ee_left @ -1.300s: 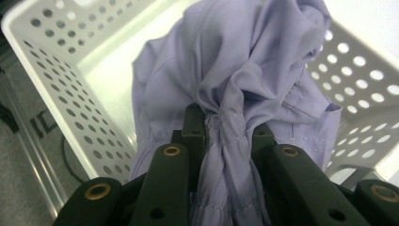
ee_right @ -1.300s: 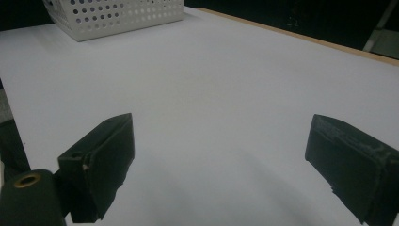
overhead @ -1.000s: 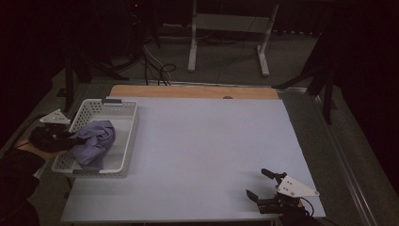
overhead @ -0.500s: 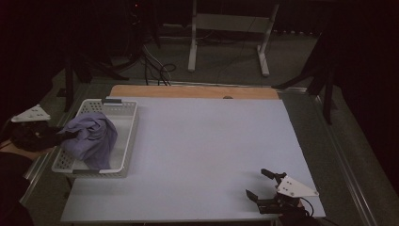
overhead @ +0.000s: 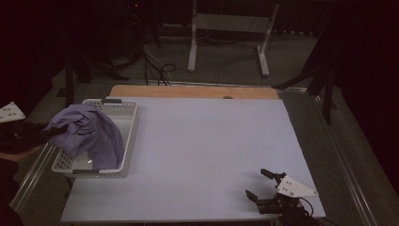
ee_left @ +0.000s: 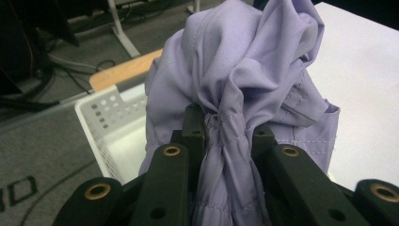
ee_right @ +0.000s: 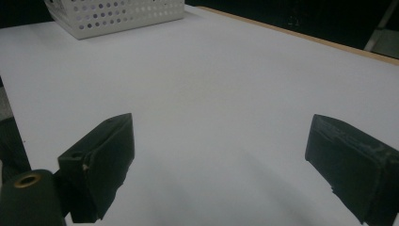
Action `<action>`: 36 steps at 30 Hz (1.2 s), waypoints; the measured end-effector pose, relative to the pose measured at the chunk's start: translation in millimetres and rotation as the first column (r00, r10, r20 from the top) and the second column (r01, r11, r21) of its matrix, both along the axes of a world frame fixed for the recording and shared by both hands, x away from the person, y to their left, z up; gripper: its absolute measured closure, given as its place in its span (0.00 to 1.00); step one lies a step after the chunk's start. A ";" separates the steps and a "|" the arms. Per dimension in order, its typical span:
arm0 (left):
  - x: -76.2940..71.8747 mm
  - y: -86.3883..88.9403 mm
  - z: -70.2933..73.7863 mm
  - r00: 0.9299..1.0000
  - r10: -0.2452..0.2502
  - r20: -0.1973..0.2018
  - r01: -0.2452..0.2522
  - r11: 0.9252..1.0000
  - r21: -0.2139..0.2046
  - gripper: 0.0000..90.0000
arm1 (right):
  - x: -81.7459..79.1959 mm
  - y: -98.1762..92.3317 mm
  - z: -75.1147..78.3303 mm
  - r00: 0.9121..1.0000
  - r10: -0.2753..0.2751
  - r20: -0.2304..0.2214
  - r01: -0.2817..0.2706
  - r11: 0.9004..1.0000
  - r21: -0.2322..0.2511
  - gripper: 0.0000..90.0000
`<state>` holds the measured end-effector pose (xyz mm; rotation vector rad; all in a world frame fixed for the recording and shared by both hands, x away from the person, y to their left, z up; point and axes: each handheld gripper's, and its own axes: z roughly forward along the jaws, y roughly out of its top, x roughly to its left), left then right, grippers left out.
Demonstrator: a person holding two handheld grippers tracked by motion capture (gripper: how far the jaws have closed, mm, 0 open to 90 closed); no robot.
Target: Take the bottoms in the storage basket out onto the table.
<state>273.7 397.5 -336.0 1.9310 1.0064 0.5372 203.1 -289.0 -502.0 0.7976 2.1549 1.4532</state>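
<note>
A lavender cloth (overhead: 89, 134) hangs bunched above the white perforated basket (overhead: 129, 136) at the table's left edge, its lower folds still trailing into the basket. My left gripper (overhead: 49, 132) comes in from the left and is shut on a gathered fold of it. In the left gripper view the jaws pinch the cloth (ee_left: 244, 61) between them, my left gripper (ee_left: 228, 129) above the basket (ee_left: 101, 122). My right gripper (overhead: 256, 182) rests near the table's front right corner, open. In the right gripper view my right gripper (ee_right: 221, 155) has bare table between its jaws.
The table has a pale lavender-white top (overhead: 211, 141) with a wooden strip (overhead: 188, 92) along its far edge. The basket (ee_right: 117, 14) shows far off in the right gripper view. A white metal stand (overhead: 226, 28) and cables lie on the floor beyond.
My left gripper has risen and drawn left with the cloth, which has come up from lying in the basket to hanging above it. The right gripper has not moved.
</note>
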 end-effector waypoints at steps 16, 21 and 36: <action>-8.4 2.5 49.6 0.994 0.028 0.105 -0.025 0.999 -0.025 0.85 | 0.4 -0.2 -0.1 1.000 0.005 -0.005 -0.005 1.000 0.002 0.10; -14.3 6.2 64.2 0.988 0.034 0.148 -0.026 0.998 -0.054 0.85 | 0.5 -0.4 -0.2 1.000 0.005 -0.006 -0.005 1.000 0.003 0.10; -14.8 -12.1 95.3 0.977 -0.032 0.210 0.047 0.997 -0.067 0.85 | 0.4 -0.5 0.1 1.000 0.006 -0.004 -0.006 1.000 0.009 0.10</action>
